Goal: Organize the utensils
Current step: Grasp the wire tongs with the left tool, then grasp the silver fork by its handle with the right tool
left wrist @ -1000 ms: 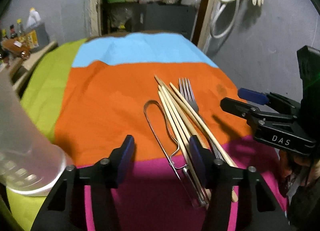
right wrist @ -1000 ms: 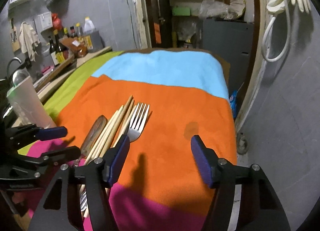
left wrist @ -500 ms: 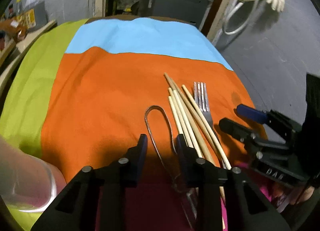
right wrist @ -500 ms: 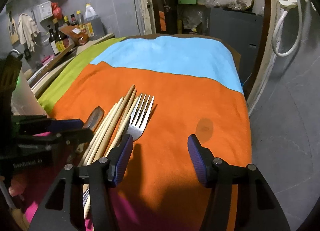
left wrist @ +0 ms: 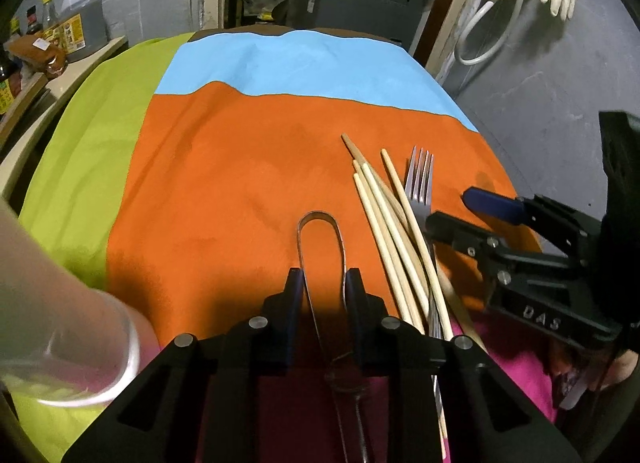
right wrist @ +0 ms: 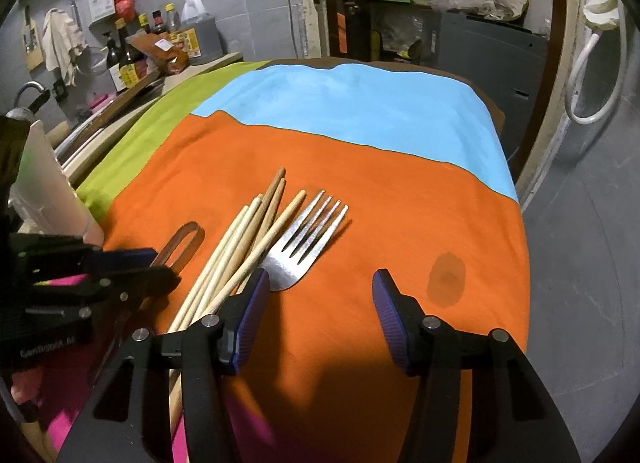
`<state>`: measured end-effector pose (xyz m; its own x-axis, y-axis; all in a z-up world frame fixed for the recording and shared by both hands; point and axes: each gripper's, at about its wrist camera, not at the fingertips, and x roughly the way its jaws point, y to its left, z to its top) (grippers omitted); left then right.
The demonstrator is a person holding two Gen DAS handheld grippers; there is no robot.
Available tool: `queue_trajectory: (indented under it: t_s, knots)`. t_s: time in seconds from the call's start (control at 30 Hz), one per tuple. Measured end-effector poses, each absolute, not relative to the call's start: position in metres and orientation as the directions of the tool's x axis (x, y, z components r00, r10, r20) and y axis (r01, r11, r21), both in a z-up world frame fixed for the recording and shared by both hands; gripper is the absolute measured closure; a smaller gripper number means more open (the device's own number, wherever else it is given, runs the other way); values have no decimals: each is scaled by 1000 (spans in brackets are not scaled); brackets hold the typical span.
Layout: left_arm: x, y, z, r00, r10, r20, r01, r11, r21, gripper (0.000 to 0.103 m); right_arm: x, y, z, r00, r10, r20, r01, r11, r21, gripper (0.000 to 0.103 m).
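Low in the left wrist view, our left gripper [left wrist: 323,283] is closing around the thin metal wire-loop utensil [left wrist: 320,239]. Its blue-padded fingers [left wrist: 295,295] sit just beside the two wire legs, though we cannot tell whether the pads press yet. A second ago these jaws stood wide, with the loop nearer the right finger; now the loop runs up the middle of the narrow gap and its rounded end points toward the centre of the frame.

At the bottom of the right wrist view, our right gripper [right wrist: 318,291] is closing slowly with nothing between its pads, only the orange cloth. Its left finger [right wrist: 250,303] now stands at the base of the silver metal fork [right wrist: 304,247], closer than before.

Right of the loop lies the bundle of pale wooden chopsticks [left wrist: 384,231], fanned toward the upper part of the frame, with the fork just beside them on the right and partly under one stick.

All rest on the patchwork tablecloth of orange, blue, green and pink panels [left wrist: 224,167]. A frosted translucent plastic cup [left wrist: 52,327] fills the lower left of the left view, larger than a second ago.
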<state>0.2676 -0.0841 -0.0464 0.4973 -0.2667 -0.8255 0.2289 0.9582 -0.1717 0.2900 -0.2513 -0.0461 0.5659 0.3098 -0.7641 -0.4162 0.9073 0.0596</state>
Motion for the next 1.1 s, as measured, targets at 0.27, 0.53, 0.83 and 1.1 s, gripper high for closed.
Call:
queue_trajectory:
  t_s: [0.27, 0.53, 0.83, 1.1]
  knots:
    - [264, -84, -46, 492, -276, -826, 230, 956, -182, 85, 295, -236, -44, 543, 332, -772, -432, 898, 83, 51]
    - [263, -85, -46, 492, -279, -825, 230, 955, -186, 85, 294, -230, -47, 497, 360, -790, -463, 880, 110, 70]
    - [260, -85, -47, 488, -286, -824, 230, 953, -195, 85, 275, -252, -46, 477, 378, -794, -475, 871, 129, 82]
    - [261, -84, -47, 483, -292, -825, 226, 952, -204, 85, 268, -269, -41, 487, 382, -785, -459, 877, 141, 81]
